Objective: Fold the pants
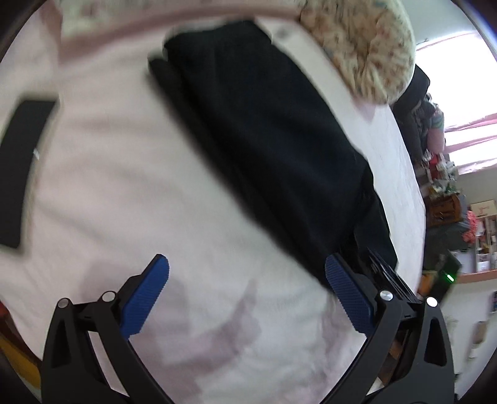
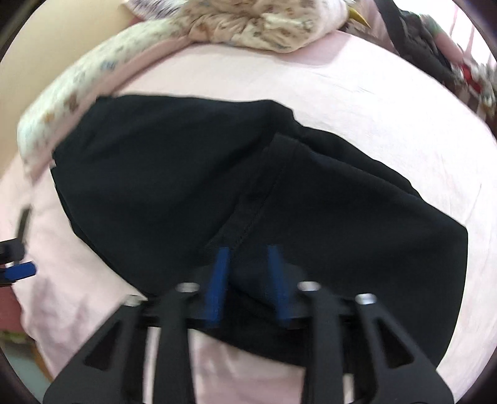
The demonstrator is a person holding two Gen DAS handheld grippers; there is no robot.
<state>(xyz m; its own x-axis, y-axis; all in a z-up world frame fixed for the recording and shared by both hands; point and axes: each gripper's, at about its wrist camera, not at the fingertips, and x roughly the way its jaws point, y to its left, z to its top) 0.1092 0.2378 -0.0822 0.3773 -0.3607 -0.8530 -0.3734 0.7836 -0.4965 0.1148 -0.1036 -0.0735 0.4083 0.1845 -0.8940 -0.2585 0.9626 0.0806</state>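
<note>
Looking through the left wrist camera first: the left gripper (image 1: 247, 286) is hanging over the pink bed sheet (image 1: 124, 186) with its blue pads (image 1: 146, 298) standing wide apart and nothing between them. The black pants (image 1: 264, 130) are lying on the sheet as a long dark band, running from the upper middle of the view down toward the right-hand pad, whose tip is sitting at the cloth's edge — whether it is touching the cloth cannot be told through the blur. A floral quilt (image 1: 366, 49) is bunching along the top of the bed, and a flat black object (image 1: 21, 167) is lying on the sheet at the far left, well apart from the pants. Cluttered shelves (image 1: 459, 223) are showing past the bed's right edge. Turning to the right wrist camera: the right gripper (image 2: 250, 289) is pointing down onto the near edge of the pants (image 2: 155, 174), which are spreading across the middle of the sheet (image 2: 372, 99) with a stitched seam running up from the fingers. Its blue pads (image 2: 217, 289) are standing narrowly apart with a ridge of black fabric lying between them — the pads are not visibly pressing it. The quilt (image 2: 254, 25) is lying beyond the pants, and the left gripper's blue tip (image 2: 23, 269) is showing at the left edge.
</note>
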